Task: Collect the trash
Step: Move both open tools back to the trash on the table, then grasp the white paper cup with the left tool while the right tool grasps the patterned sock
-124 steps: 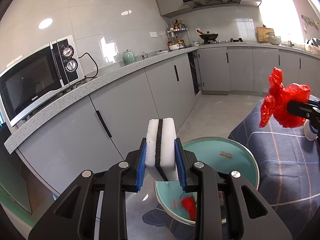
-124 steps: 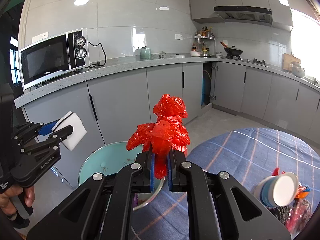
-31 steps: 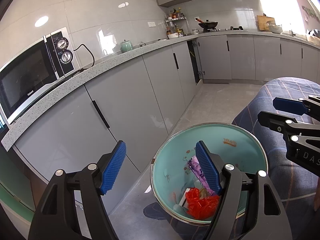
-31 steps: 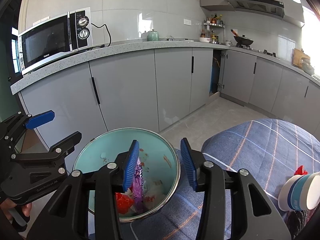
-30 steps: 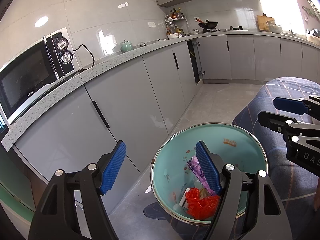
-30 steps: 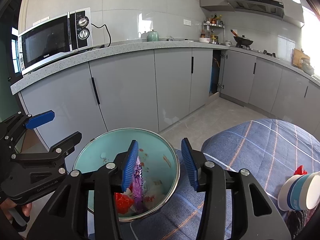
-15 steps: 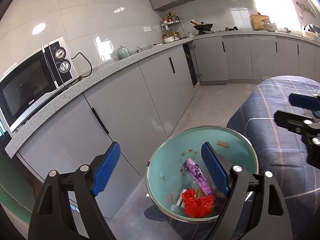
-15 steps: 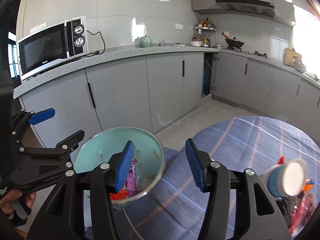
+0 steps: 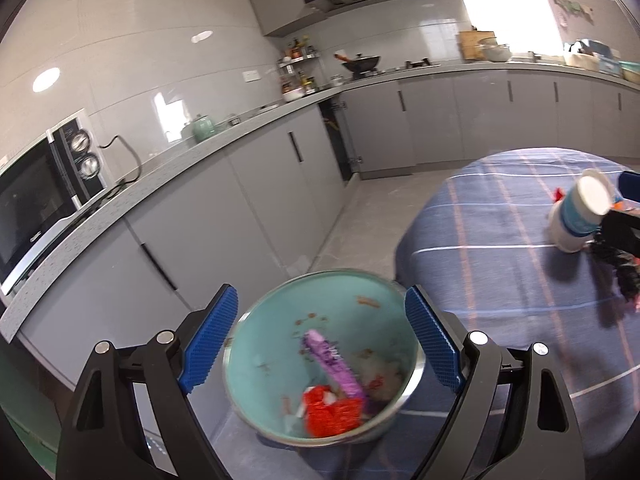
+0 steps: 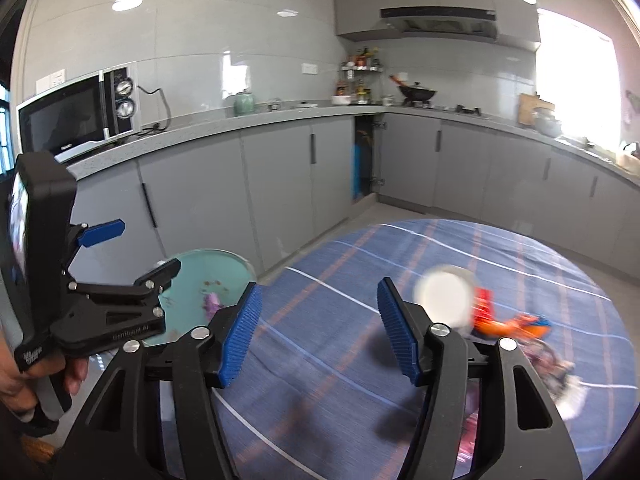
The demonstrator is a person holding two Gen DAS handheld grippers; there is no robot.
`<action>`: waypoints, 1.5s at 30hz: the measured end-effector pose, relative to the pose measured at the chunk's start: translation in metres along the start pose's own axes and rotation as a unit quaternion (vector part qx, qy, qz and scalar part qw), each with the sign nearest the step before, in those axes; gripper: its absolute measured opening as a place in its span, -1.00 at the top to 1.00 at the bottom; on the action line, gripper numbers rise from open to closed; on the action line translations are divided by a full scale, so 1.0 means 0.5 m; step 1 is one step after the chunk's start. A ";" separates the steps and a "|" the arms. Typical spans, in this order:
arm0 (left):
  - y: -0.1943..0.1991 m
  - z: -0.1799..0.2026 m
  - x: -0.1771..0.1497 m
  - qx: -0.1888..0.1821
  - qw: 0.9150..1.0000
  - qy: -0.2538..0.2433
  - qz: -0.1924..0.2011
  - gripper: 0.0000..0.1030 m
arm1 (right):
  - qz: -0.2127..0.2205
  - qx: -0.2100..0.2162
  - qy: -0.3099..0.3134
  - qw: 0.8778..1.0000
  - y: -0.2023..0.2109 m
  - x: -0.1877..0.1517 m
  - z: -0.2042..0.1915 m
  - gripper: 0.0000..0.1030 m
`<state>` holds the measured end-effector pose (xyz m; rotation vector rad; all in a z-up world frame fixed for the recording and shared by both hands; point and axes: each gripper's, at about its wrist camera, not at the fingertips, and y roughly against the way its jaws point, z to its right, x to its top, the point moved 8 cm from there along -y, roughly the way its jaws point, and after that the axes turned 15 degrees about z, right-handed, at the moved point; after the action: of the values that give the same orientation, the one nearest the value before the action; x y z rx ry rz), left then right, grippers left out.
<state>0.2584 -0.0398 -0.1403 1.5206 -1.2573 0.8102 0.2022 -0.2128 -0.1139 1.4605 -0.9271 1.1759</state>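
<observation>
My left gripper hangs over the teal trash bin, its jaws opening with nothing between them. In the bin lie a purple wrapper and a red plastic bag. My right gripper is over the blue plaid tablecloth, jaws opening and empty. Just right of it a white paper cup lies on its side, with orange and red wrappers behind it. The left wrist view shows the same cup beside my right gripper.
Grey kitchen cabinets run along the far wall, with a microwave on the counter. The bin stands on the floor at the round table's left edge. A person's hand holds my left gripper.
The sponge and red bag held earlier are out of the jaws. Both grippers have swung right, the right one from above the bin to over the table. Both jaws stand wider.
</observation>
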 end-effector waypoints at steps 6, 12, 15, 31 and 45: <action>0.010 0.116 0.043 -0.049 0.999 -0.007 0.017 -0.73 | -0.006 -0.089 -0.011 0.996 0.081 -0.032 0.145 -0.23; 0.014 0.242 0.088 -0.100 0.994 -0.025 0.033 -0.76 | -0.013 -0.180 -0.047 0.983 0.141 -0.070 0.298 -0.23; 0.020 0.306 0.105 -0.124 0.990 -0.041 0.045 -0.88 | -0.015 -0.200 -0.062 0.978 0.153 -0.086 0.339 -0.27; -0.016 0.463 0.140 -0.189 0.979 -0.058 0.042 -0.89 | -0.008 -0.224 -0.091 0.970 0.167 -0.119 0.415 -0.45; -0.070 0.497 0.123 -0.214 0.975 -0.058 0.011 -0.33 | -0.036 -0.215 -0.104 0.970 0.131 -0.145 0.427 -0.45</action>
<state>0.2863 -0.2950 -0.1709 1.2175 -1.4291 0.4305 0.1664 -0.4366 -0.1745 1.2627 -1.1780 0.7171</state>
